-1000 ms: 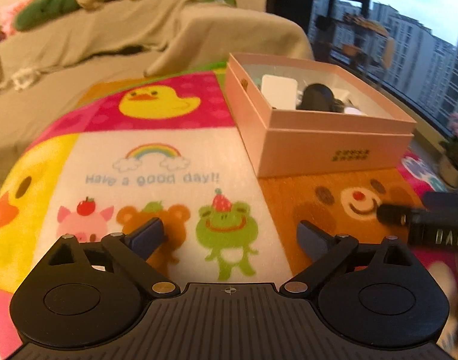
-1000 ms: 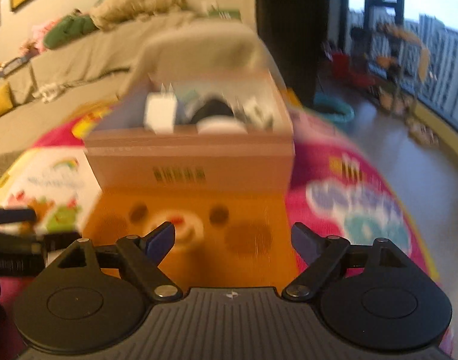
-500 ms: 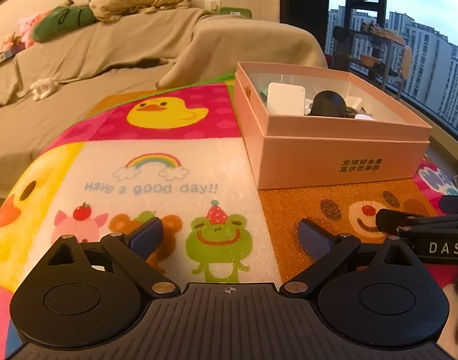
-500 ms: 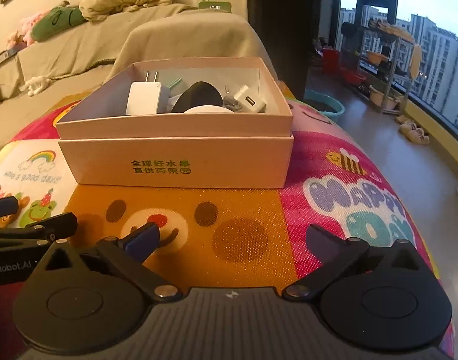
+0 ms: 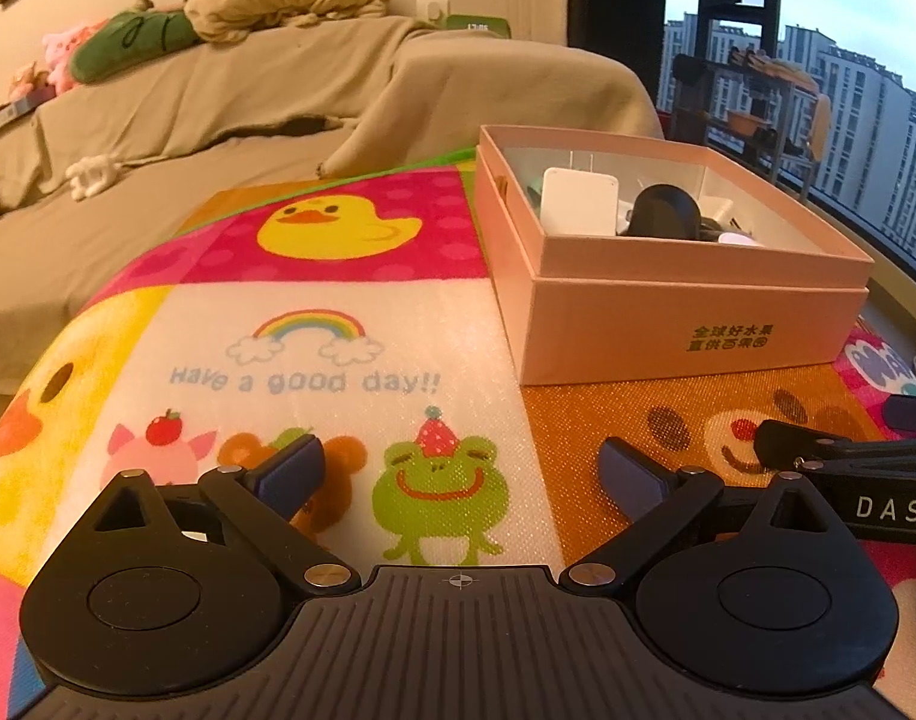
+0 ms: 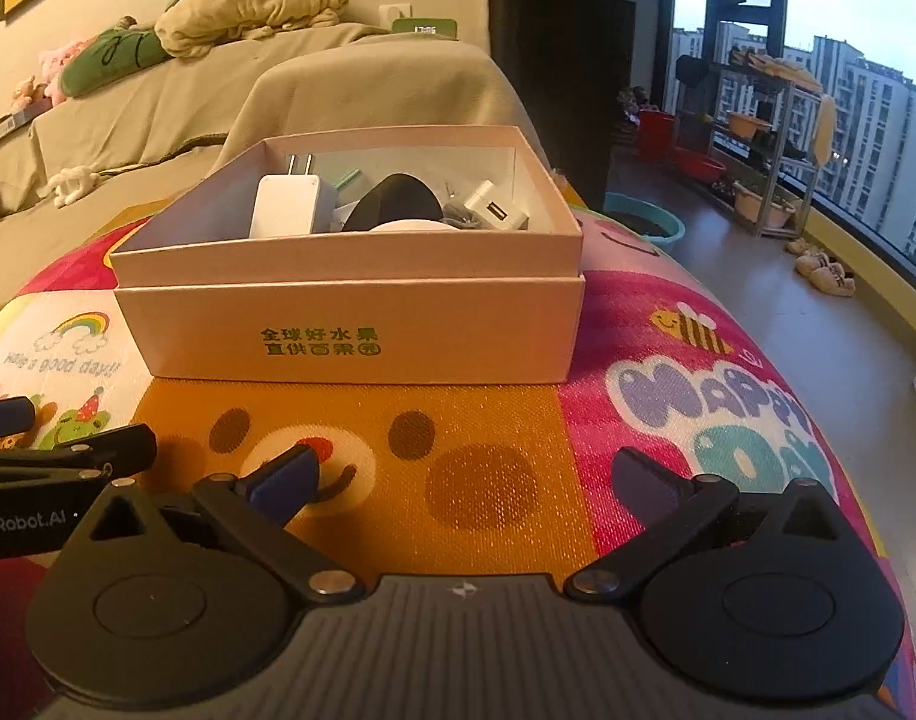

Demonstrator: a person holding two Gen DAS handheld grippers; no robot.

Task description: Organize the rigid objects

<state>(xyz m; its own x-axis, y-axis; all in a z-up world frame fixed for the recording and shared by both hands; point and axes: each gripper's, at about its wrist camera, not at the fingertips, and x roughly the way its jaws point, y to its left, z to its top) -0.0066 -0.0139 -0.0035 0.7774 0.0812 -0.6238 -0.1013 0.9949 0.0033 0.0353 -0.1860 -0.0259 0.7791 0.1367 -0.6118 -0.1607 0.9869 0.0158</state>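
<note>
A pink cardboard box (image 5: 685,324) (image 6: 350,330) stands on the cartoon play mat (image 5: 314,360). Inside it lie a white plug charger (image 6: 287,204) (image 5: 577,201), a black rounded object (image 6: 395,204) (image 5: 661,213), a small white USB adapter (image 6: 496,213) and other small pieces. My left gripper (image 5: 460,471) hovers open above the frog picture, nothing between its fingers. My right gripper (image 6: 463,477) hangs open over the orange bear patch in front of the box, also with nothing in it. Each gripper shows at the edge of the other's view.
A beige covered sofa (image 5: 218,114) with a green plush and a pillow runs behind the mat. To the right are a window, a rack (image 6: 757,120) with basins, a teal bowl (image 6: 643,225) on the floor and slippers (image 6: 823,267).
The right gripper's jaws have spread wider. Both views have steadied from blur and shifted slightly, so the box sits a little lower in the left view.
</note>
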